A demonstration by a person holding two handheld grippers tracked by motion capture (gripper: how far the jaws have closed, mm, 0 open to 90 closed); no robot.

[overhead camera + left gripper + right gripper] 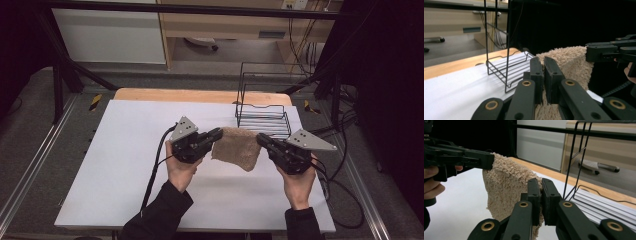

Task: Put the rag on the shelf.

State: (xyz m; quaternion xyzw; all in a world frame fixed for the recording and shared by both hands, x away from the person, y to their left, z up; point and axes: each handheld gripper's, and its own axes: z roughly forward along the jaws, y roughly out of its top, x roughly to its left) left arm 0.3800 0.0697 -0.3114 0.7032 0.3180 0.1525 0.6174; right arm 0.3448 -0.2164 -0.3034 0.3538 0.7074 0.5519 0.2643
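Observation:
A small beige terry towel [236,148] hangs in the air over the white table [120,165], stretched between both grippers. My left gripper [219,133] is shut on its left upper corner; in the left gripper view the jaws pinch the towel [571,62] at their tips [543,65]. My right gripper [260,138] is shut on the right upper corner, with the towel [505,187] hanging to the left of its jaws [541,187]. The lower edge of the towel droops toward the table, lowest near the right side.
A black wire rack [262,107] stands at the back right of the table, just behind the towel and the right gripper. A wooden edge [200,95] runs along the table's far side. Cables [345,200] trail off to the right.

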